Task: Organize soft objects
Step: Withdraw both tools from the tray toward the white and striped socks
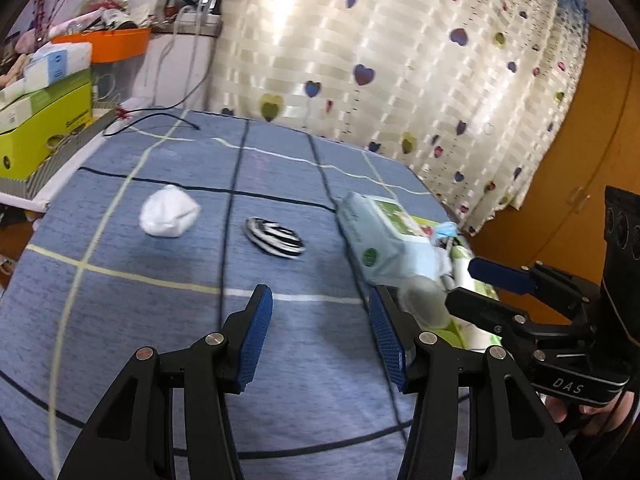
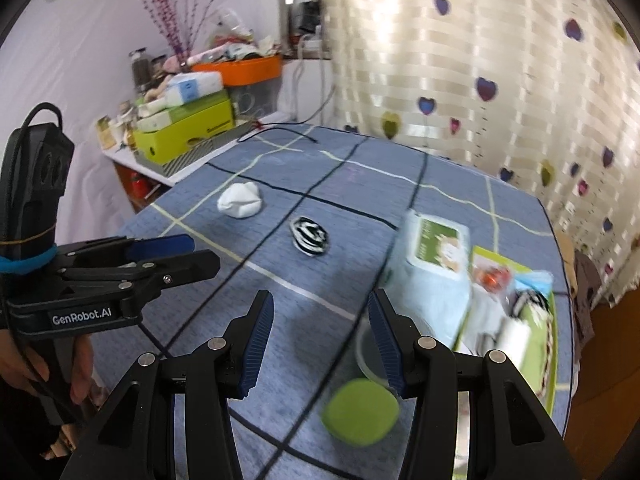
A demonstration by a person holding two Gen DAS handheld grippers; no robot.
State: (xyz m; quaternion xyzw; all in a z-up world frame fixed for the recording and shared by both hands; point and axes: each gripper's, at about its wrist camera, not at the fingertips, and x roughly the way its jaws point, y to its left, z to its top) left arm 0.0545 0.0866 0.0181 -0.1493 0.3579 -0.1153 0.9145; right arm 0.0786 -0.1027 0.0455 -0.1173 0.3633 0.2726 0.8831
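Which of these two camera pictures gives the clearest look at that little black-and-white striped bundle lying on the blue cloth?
The right wrist view: the striped bundle is sharper there, and its rolled black-and-white folds can be told apart. In the left wrist view the same bundle is smeared by motion blur into a flattened oval, though its place on the blue cloth is still plain.

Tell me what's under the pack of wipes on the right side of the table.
The wipes pack leans on the green tray, partly over its near edge. Blue tablecloth shows beside it. Anything directly beneath the pack is covered.
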